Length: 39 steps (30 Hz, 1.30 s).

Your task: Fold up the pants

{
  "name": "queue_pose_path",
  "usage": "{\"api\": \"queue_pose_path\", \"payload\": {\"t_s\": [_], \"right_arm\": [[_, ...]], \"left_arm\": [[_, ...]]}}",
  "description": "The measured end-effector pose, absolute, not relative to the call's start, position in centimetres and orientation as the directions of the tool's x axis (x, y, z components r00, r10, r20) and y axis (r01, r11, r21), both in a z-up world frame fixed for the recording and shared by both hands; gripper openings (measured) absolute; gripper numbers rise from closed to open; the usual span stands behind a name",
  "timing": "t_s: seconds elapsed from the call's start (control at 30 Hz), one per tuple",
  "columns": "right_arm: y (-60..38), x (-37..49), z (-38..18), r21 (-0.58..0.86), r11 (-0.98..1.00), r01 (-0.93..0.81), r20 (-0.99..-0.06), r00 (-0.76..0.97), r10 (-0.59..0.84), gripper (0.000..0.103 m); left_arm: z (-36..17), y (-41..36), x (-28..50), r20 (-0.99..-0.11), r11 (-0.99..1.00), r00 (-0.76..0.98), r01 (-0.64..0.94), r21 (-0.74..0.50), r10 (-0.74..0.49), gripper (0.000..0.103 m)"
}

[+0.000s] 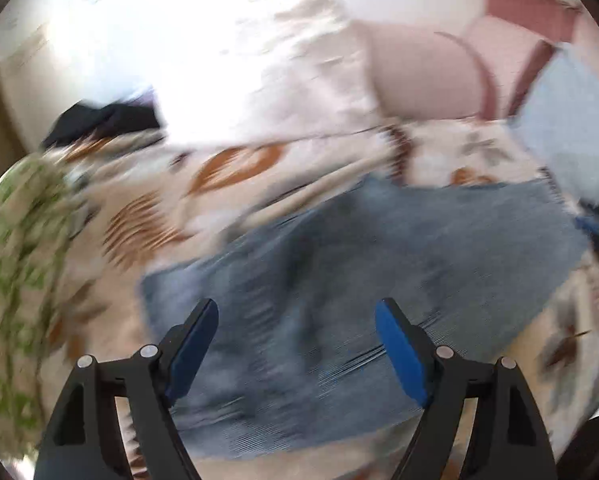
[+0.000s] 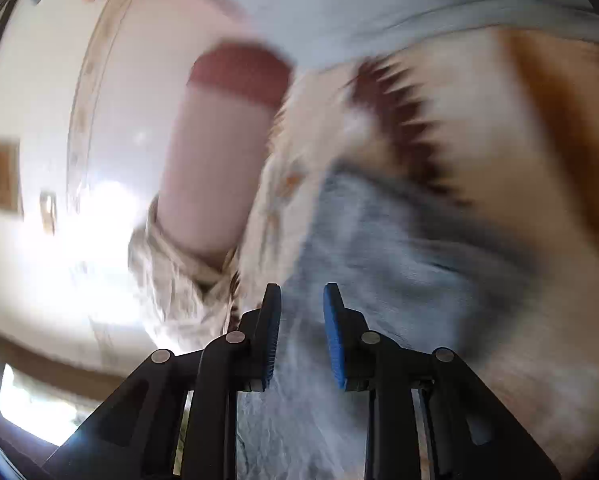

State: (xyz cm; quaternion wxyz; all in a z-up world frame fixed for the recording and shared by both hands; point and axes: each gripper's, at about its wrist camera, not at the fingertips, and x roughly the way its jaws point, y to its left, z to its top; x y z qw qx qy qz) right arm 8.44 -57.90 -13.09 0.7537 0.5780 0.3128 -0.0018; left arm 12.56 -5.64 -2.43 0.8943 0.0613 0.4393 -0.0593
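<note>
The blue denim pants (image 1: 379, 248) lie folded into a broad flat block on a patterned bedspread (image 1: 235, 168). In the blurred left wrist view, my left gripper (image 1: 297, 306) hovers over their near part, its jaws wide open and nothing between the blue pads. In the right wrist view, the same pants (image 2: 387, 248) run from under the fingers toward the upper right. My right gripper (image 2: 302, 290) stands close over the denim with a narrow gap between its pads. The cloth shows through that gap and no fold is pinched in it.
A pink pillow (image 1: 419, 72) with a dark red band lies beyond the pants and also appears as the pink pillow (image 2: 215, 160). A green-patterned cloth (image 1: 15, 248) is at the left, a dark garment (image 1: 107, 120) behind it, and a pale blue cloth (image 1: 571, 120) at the right.
</note>
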Motion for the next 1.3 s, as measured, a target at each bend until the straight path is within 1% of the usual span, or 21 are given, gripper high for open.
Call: {"api": "queue_pose_path", "payload": {"t_s": [0.07, 0.17, 0.2, 0.23, 0.3, 0.4, 0.5, 0.6, 0.77, 0.87, 1.0, 1.13, 1.2, 1.3], "right_arm": [[-59.0, 5.2, -14.0, 0.874, 0.258, 0.411, -0.479, 0.815, 0.326, 0.024], [-59.7, 1.6, -15.1, 0.875, 0.18, 0.45, -0.485, 0.816, 0.314, 0.024], [-59.9, 0.8, -15.4, 0.874, 0.156, 0.459, -0.485, 0.817, 0.312, 0.028], [-59.8, 0.8, -15.7, 0.87, 0.145, 0.471, -0.492, 0.814, 0.309, 0.032], [-60.1, 0.6, -16.4, 0.863, 0.104, 0.494, -0.5, 0.807, 0.314, 0.036], [-60.3, 0.7, -17.4, 0.853, 0.041, 0.52, -0.505, 0.803, 0.316, 0.037], [-60.2, 1.8, -17.7, 0.859, 0.027, 0.511, -0.492, 0.811, 0.315, 0.038], [-60.6, 2.4, -18.6, 0.869, -0.034, 0.493, -0.461, 0.833, 0.305, 0.038], [-61.8, 3.0, -20.3, 0.877, -0.148, 0.457, -0.396, 0.862, 0.318, 0.037], [-61.9, 3.1, -20.4, 0.875, -0.158, 0.459, -0.395, 0.862, 0.316, 0.037], [-62.0, 3.4, -20.3, 0.871, -0.17, 0.461, -0.395, 0.862, 0.317, 0.035], [-62.3, 2.8, -20.5, 0.869, -0.206, 0.45, -0.375, 0.871, 0.319, 0.035], [-62.3, 2.9, -20.5, 0.866, -0.213, 0.452, -0.375, 0.869, 0.322, 0.035], [-62.3, 3.0, -20.6, 0.862, -0.22, 0.456, -0.375, 0.867, 0.328, 0.035]], "left_arm": [[-1.9, -9.5, 14.4, -0.793, 0.971, 0.598, 0.239, 0.034, -0.119, 0.083], [-1.8, -15.2, 17.1, -0.803, 0.932, 0.567, 0.36, 0.04, -0.184, 0.083], [-1.8, -17.2, 18.1, -0.812, 0.916, 0.545, 0.4, 0.032, -0.209, 0.083], [-1.9, -19.2, 19.1, -0.819, 0.9, 0.527, 0.435, 0.031, -0.227, 0.083], [-2.1, -23.5, 20.8, -0.829, 0.865, 0.509, 0.498, 0.061, -0.234, 0.083], [-2.4, -28.7, 23.2, -0.842, 0.82, 0.475, 0.568, 0.071, -0.256, 0.083], [-2.9, -33.2, 25.3, -0.858, 0.791, 0.421, 0.611, 0.028, -0.294, 0.083], [-3.9, -36.6, 27.0, -0.872, 0.747, 0.376, 0.665, 0.018, -0.314, 0.082], [-6.0, -41.4, 28.7, -0.903, 0.667, 0.287, 0.745, 0.0, -0.321, 0.082], [-7.0, -43.7, 29.5, -0.909, 0.63, 0.23, 0.775, -0.045, -0.348, 0.082], [-8.3, -46.6, 29.9, -0.917, 0.561, 0.199, 0.827, -0.032, -0.345, 0.082], [-9.1, -48.7, 30.6, -0.921, 0.496, 0.153, 0.867, -0.049, -0.358, 0.081], [-9.6, -49.2, 30.9, -0.922, 0.484, 0.13, 0.872, -0.069, -0.365, 0.075], [-10.5, -50.0, 31.2, -0.926, 0.466, 0.097, 0.88, -0.091, -0.364, 0.07]]}}
